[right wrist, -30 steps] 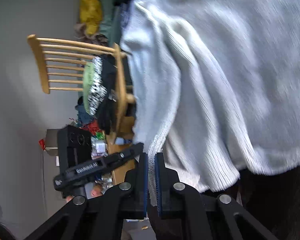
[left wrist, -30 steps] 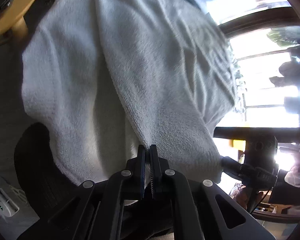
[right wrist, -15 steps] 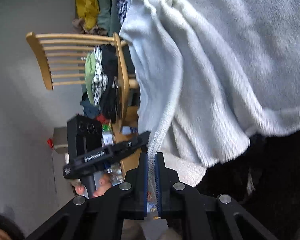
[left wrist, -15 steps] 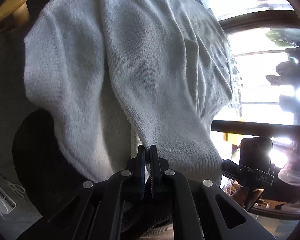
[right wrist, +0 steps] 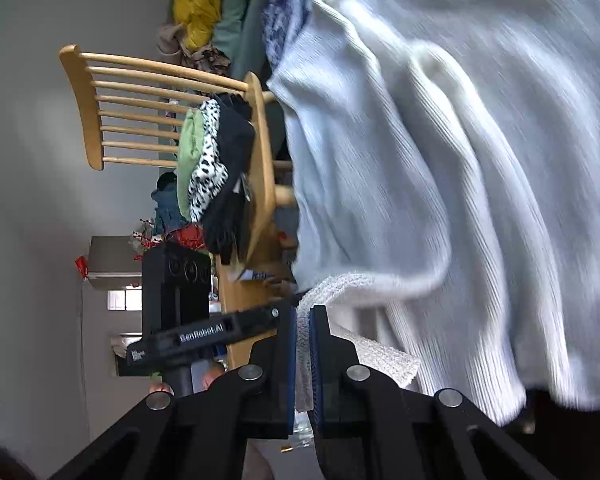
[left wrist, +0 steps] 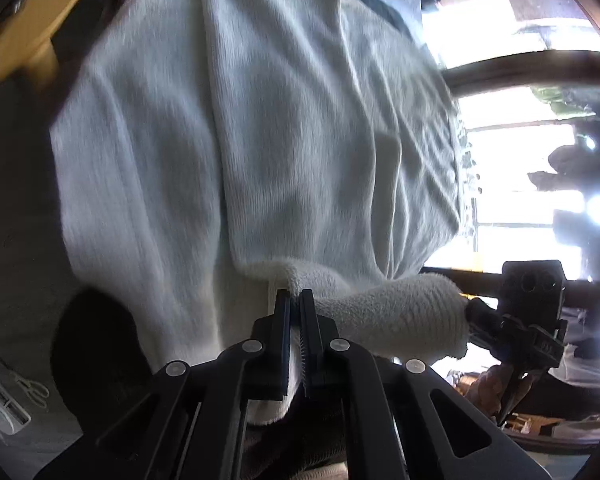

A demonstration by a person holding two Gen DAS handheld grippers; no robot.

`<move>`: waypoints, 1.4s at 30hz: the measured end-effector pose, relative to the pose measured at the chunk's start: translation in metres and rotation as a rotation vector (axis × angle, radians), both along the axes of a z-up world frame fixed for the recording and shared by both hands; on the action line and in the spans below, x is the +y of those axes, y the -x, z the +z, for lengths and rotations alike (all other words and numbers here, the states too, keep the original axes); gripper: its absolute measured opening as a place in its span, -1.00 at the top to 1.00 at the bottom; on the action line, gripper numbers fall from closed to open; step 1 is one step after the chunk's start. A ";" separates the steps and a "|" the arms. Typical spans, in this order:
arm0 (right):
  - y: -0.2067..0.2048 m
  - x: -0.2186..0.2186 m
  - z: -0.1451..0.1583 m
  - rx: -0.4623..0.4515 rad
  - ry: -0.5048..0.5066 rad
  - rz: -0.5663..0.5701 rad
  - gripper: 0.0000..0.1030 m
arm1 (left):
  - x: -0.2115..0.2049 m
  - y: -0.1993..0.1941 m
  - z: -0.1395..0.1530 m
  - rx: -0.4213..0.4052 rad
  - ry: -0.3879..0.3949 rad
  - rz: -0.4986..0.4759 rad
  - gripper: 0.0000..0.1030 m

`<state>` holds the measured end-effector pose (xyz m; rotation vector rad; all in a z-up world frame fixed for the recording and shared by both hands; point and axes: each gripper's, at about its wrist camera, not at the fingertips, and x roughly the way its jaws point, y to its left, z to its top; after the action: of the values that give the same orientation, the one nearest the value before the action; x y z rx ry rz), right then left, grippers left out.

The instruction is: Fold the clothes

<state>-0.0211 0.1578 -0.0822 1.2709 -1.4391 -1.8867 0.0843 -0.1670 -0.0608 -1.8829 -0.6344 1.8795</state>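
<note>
A white knit sweater (left wrist: 300, 152) is held spread between two handheld grippers, its ribbed hem (left wrist: 400, 316) drawn taut between them. The left gripper (left wrist: 295, 320) is clamped on the hem's edge, the fabric pinched flat between its pads, and the sweater's body is seen running away from it toward twelve o'clock. In the left wrist view the right gripper (left wrist: 472, 314) is seen at three o'clock, gripping the far end of the same hem band. In the right wrist view the right gripper (right wrist: 303, 344) is likewise closed on the ribbed edge, with the garment (right wrist: 440, 160) billowing up toward one o'clock and the left gripper (right wrist: 278, 314) lying at nine o'clock, close beside it. The hem's long axis is judged to run straight from one claw to the other, so the coming fold appears to hinge on both ends being carried together. A wooden chair (right wrist: 96, 108) heaped with clothes (right wrist: 216, 168) is visible behind, at ten o'clock.
</note>
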 end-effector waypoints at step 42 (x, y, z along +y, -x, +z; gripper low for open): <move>0.317 -0.007 -0.025 -0.078 -0.612 0.057 0.47 | -0.051 0.229 -0.007 0.065 0.110 0.348 0.05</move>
<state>-0.3384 0.1511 -0.1067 1.6407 -0.8600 -2.3542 -0.1444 -0.2176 -0.0682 -1.8629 -0.9011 2.2220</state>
